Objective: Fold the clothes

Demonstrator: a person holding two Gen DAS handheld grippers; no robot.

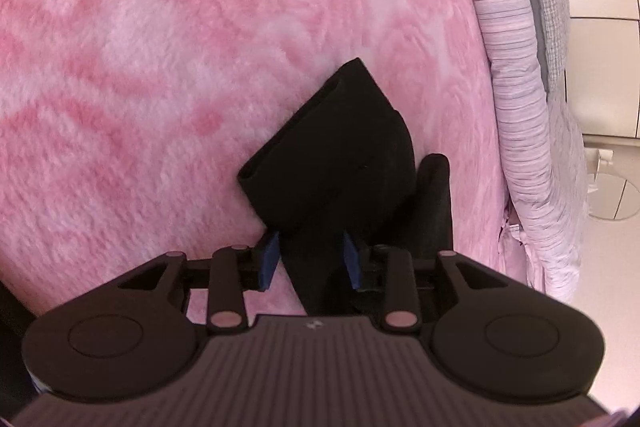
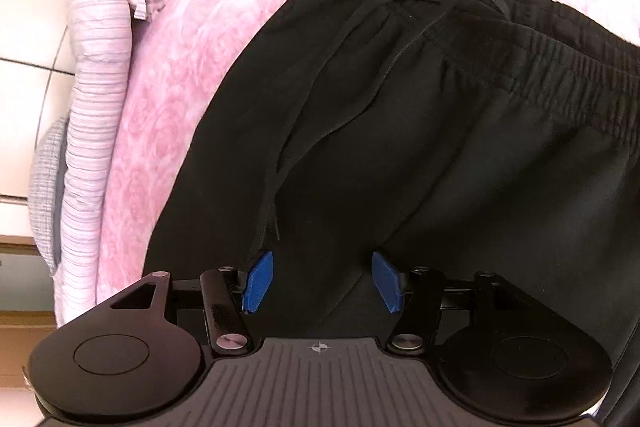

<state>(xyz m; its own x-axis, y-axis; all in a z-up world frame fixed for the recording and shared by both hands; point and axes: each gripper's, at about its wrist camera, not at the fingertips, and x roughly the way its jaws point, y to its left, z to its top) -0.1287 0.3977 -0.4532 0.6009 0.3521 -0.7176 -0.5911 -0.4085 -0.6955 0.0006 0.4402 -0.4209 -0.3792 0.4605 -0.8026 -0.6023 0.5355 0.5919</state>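
Note:
Black trousers point(image 2: 440, 147) lie on a fluffy pink blanket point(image 2: 172, 75), with the elastic waistband point(image 2: 540, 67) at the far side and a drawstring point(image 2: 304, 107) trailing across the front. My right gripper point(image 2: 322, 281) hovers open just over the crotch area, and nothing is pinched between its blue pads. In the left wrist view the doubled leg ends point(image 1: 336, 147) of the trousers stick out forward over the blanket point(image 1: 160, 67). My left gripper point(image 1: 310, 259) is shut on this black cloth, which narrows between its blue pads.
A striped lilac duvet point(image 1: 508, 67) is bunched along the bed's edge, with a grey checked pillow point(image 1: 548, 7) behind it. The same duvet point(image 2: 92, 107) runs down the left of the right wrist view. Pale cabinets point(image 1: 600, 67) stand beyond the bed.

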